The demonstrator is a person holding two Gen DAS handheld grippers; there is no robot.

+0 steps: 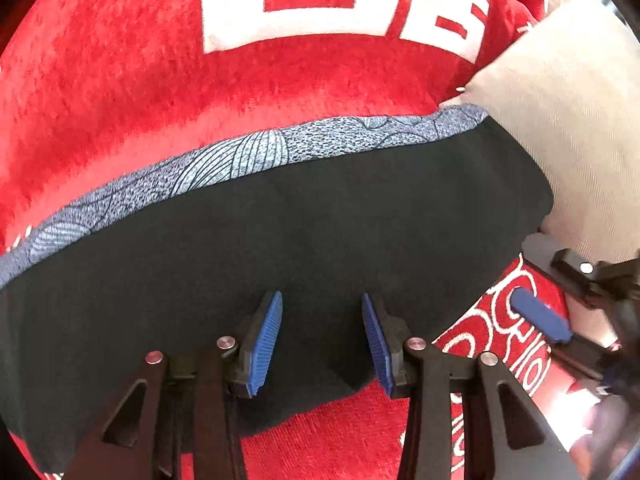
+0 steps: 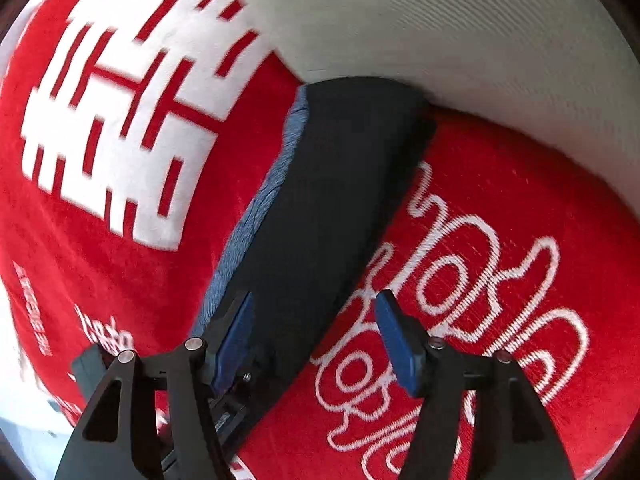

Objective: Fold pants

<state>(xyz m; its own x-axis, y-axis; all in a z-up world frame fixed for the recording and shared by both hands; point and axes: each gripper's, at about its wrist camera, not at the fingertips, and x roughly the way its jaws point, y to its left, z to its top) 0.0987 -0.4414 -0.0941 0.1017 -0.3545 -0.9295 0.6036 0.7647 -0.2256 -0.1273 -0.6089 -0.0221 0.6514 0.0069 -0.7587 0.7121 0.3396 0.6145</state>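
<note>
In the left wrist view, the left tongs [image 1: 322,340] are seen spread wide, with nothing held between the blue pads [image 1: 264,344]. The pants [image 1: 304,236] are laid flat beneath and ahead of them as a broad dark band, folded, running across the picture from the left edge to the right. Along the far edge of the pants a strip of grey patterned fabric [image 1: 248,156] is exposed. The pants are carried by a red blanket [image 1: 120,92] printed with large white characters [image 1: 320,4]; what lies under the blanket cannot be told. At the right end of the pants a beige pillow [image 1: 568,128] is pressed against them. The right tongs [image 1: 540,316] are caught at the lower right, beside the near corner of the pants, over a white line pattern on the blanket; only one blue pad is made out there, blurred.

In the right wrist view, the right tongs [image 2: 316,340] are shown wide apart and empty. The pants [image 2: 320,208] are seen as a long dark strip running away from the tongs, the left finger placed over their near end and the right finger over the red blanket [image 2: 520,208]. The grey patterned fabric [image 2: 248,232] is lined along the left edge of the pants. The far end of the pants is met by the beige pillow [image 2: 460,28], by which the top of the picture is filled.
</note>
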